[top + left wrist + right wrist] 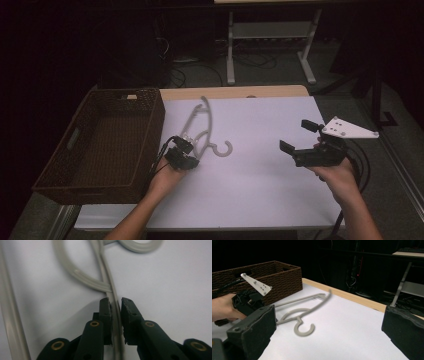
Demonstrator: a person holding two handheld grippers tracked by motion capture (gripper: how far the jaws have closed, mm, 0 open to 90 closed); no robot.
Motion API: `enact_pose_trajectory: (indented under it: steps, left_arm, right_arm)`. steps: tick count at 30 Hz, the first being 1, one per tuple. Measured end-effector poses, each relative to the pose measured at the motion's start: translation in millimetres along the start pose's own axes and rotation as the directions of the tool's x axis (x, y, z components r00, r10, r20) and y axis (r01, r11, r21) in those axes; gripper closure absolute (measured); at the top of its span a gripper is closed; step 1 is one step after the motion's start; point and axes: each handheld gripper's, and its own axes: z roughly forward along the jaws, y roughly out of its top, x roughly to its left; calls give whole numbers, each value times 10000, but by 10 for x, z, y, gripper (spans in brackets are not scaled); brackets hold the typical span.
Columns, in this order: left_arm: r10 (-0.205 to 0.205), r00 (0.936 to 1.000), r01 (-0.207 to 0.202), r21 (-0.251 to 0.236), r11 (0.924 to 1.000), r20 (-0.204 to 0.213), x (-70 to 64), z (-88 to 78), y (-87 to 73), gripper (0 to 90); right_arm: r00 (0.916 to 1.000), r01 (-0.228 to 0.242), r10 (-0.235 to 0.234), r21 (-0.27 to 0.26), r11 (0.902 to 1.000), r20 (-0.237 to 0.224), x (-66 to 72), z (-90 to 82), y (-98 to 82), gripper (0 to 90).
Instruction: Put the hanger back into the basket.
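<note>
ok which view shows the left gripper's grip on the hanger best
The left gripper view: the left gripper is shut on the hanger bar. High view shows them small; right gripper view shows the hanger whole, grip hidden.

Open white table surface (250, 190) lies between the two hands and along the near edge. The wicker basket (107, 145) blocks the left side; the grey hanger (200, 127) lies just beside its right wall
</note>
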Motion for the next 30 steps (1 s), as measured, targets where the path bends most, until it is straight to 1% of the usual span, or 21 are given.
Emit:
enact_pose_trajectory:
  steps: [1, 2, 3, 5, 9, 11, 13, 15, 16, 18, 24, 26, 28, 30]
  left_arm:
    - [56, 9999, -55, -5, 10000, 121, -10, 6, 0, 822]
    - [111, 9999, -110, -25, 9999, 70, -25, 10, 3, 823]
    - [221, 9998, -221, 54, 9997, 21, -25, 5, 7, 823]
    - [179, 9998, -179, -20, 9998, 101, -18, 8, 3, 822]
    - [448, 9990, -448, -78, 9990, 23, -34, 3, -13, 813]
    - [670, 9977, -670, -66, 9977, 31, -41, -7, -29, 793]
    - [725, 9974, -725, -13, 9974, 2, -42, -21, -49, 732]
    - [611, 9981, -611, -149, 9980, 5, -23, -21, -69, 739]
    - [603, 9982, -603, -181, 9980, 14, -13, -19, -75, 779]
    - [545, 9984, -542, -242, 9982, 120, 14, -18, -83, 813]
    - [444, 9987, -438, -237, 9988, 259, 33, -17, -78, 824]
    - [401, 9988, -393, -260, 9989, 285, 37, -18, -79, 826]
    - [500, 9984, -493, -243, 9985, 262, 27, -22, -75, 827]
    - [577, 9974, -566, -256, 9981, 426, 15, -37, -68, 828]
  right_arm:
    - [10000, 19, -19, -10, 10000, 4, -3, -1, 0, 0]
    - [10000, -15, 15, 5, 10000, -2, -3, -1, -1, 0]
    - [10000, -14, 14, 11, 10000, -6, -4, -2, -1, 0]
    - [10000, -9, 9, -10, 10000, 5, -3, -3, 0, 0]
    - [10000, 10, -10, -11, 10000, 2, 1, 1, 0, 0]
    - [10000, 38, -38, -12, 10000, 1, 1, 4, -1, 0]
    - [10000, 46, -46, -15, 10000, -1, 0, 6, -3, 0]
    - [10000, 31, -31, 9, 10000, -2, -1, 6, -5, 0]
    - [10000, 43, -43, 10, 10000, -21, -1, 9, -5, 0]
    - [10000, 11, -11, 45, 10000, -36, 6, 11, -5, 0]
    - [10000, 89, -89, 29, 10000, -41, 6, 20, -10, 0]
    - [10000, 33, -33, 57, 10000, -42, 6, 18, -13, 0]
    - [10000, 32, -32, 42, 10000, -32, 1, 19, -13, 0]
    - [10000, 9, -9, 54, 10000, -28, 0, 15, -13, 0]
